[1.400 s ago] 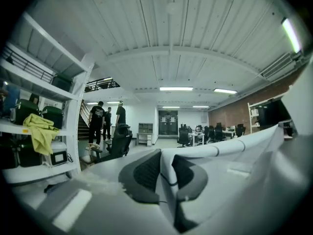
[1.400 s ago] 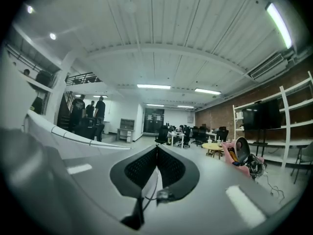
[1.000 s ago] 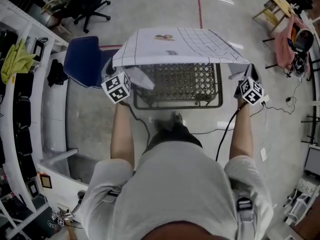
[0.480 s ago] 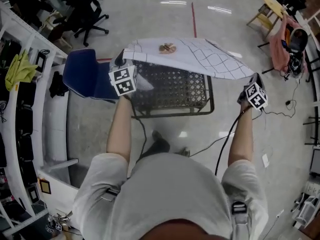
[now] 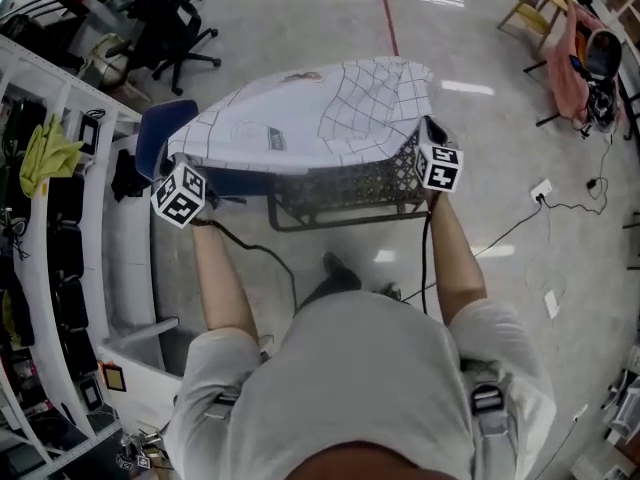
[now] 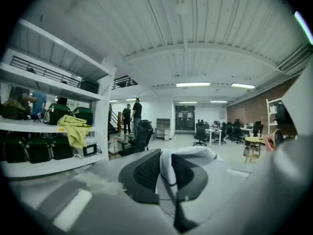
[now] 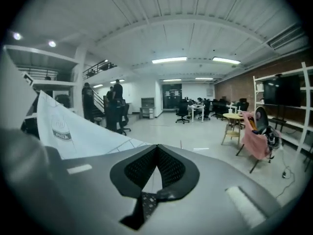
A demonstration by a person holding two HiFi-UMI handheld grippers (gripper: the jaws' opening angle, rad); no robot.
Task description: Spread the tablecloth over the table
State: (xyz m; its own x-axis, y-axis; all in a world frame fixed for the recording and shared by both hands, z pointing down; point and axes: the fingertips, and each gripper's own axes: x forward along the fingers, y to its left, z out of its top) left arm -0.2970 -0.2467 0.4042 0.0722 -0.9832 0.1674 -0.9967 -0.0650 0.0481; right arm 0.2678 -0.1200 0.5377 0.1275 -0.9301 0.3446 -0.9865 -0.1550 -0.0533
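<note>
**A:** What is sitting at the far left of the head view?

**B:** White shelving (image 5: pixel 75 198) is running down that edge, with a yellow rag (image 5: pixel 45 148) hanging on it. A blue chair (image 5: pixel 155 138) is standing just to its right.

**A:** And the left gripper?

**B:** The left gripper (image 5: pixel 175 173) is hovering at centre left, in front of the chair. Its jaws are pressing together on a near corner of the tablecloth (image 5: pixel 310 118). In the left gripper view, white fabric is bunching between the black pads (image 6: pixel 144 173).

**A:** Where is the tablecloth lying?

**B:** It is arching across the upper centre, a white sheet with a grid pattern, doming above the mesh table (image 5: pixel 350 183). Only the table's near side is showing under it. I cannot tell whether the far hem is touching anything.

**A:** The right gripper?

**B:** The right gripper (image 5: pixel 428 143) is hanging just right of centre, by the table's near right corner. Its jaws are pinching the other near corner, and a thin sliver of fabric is running between the closed pads.

**A:** Far right?

**B:** A pink cloth (image 5: pixel 572 63) is draping over a stand.
</note>
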